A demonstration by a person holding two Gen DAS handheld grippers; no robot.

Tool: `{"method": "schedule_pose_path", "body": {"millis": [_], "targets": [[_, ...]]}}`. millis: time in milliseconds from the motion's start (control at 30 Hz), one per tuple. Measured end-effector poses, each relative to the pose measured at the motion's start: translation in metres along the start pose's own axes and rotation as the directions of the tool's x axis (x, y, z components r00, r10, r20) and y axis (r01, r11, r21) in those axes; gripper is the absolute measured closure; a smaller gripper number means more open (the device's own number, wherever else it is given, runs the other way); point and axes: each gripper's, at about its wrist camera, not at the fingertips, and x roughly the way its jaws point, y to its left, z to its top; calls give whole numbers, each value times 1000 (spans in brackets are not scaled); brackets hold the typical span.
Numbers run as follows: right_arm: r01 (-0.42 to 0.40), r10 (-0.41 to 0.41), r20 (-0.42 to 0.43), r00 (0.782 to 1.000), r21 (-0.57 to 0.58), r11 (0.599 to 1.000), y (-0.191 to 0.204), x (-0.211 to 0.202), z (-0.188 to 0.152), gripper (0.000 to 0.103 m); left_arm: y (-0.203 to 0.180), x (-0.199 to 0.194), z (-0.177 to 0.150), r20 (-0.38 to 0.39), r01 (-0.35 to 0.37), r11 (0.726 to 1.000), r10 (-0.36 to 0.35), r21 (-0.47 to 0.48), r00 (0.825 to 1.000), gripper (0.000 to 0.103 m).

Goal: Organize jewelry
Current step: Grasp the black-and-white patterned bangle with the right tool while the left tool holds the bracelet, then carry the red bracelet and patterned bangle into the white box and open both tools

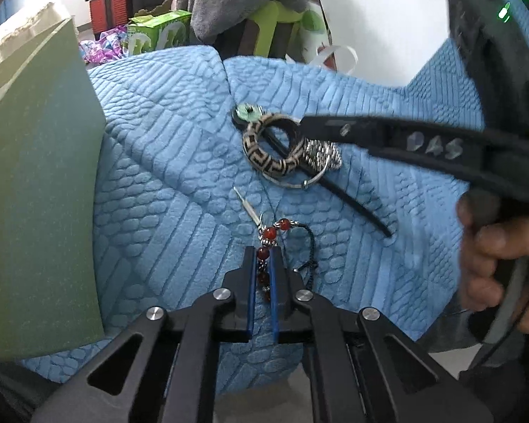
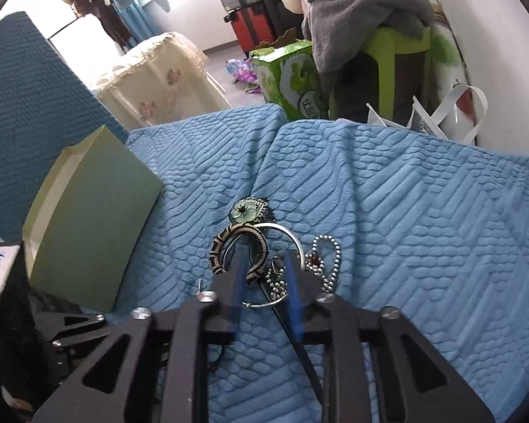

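Observation:
My left gripper [image 1: 262,253] is shut on a red bead bracelet [image 1: 269,232], whose beads run between the blue pads; its dark cord trails to the right. Farther back lies a pile of jewelry: a black-and-beige patterned bangle [image 1: 264,155] [image 2: 225,246], a silver hoop [image 2: 292,236], a silver ball chain [image 2: 329,257] and a black hair stick with a green flower [image 2: 245,211] [image 1: 247,111]. My right gripper [image 2: 267,273] [image 1: 308,130] is down over this pile. Its jaws stand apart, with part of the bangle, the chain and the stick between them.
All the jewelry rests on a ribbed blue blanket [image 2: 405,211]. A green box [image 1: 42,194] [image 2: 88,232] stands at the left. A small silver pin [image 1: 245,204] lies near the red beads. A hand [image 1: 486,264] holds the right gripper's handle. Clutter and a green stool stand behind.

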Motion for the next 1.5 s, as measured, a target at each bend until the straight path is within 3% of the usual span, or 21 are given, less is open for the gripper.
{"method": "schedule_pose_path", "body": {"millis": [233, 300, 333, 700, 1067, 1500], "targets": [[41, -42, -41, 998, -37, 998, 8, 26, 1, 82, 7, -12, 4, 29, 44, 998, -43, -43, 999, 97], [59, -60, -23, 998, -59, 997, 11, 25, 0, 96, 8, -14, 4, 33, 50, 998, -48, -49, 998, 97], [62, -63, -17, 998, -64, 996, 12, 24, 0, 96, 9, -15, 4, 35, 55, 997, -53, -54, 998, 97], [126, -124, 79, 989, -20, 992, 6, -31, -11, 97, 13, -28, 10, 75, 85, 993, -80, -76, 994, 97], [167, -170, 2, 985, 167, 972, -11, -51, -64, 97, 8, -41, 14, 93, 128, 990, -122, -64, 988, 97], [151, -179, 124, 976, 206, 967, 12, -123, -39, 97, -10, -112, 41, 199, 145, 989, -142, 1, 970, 97]]}}
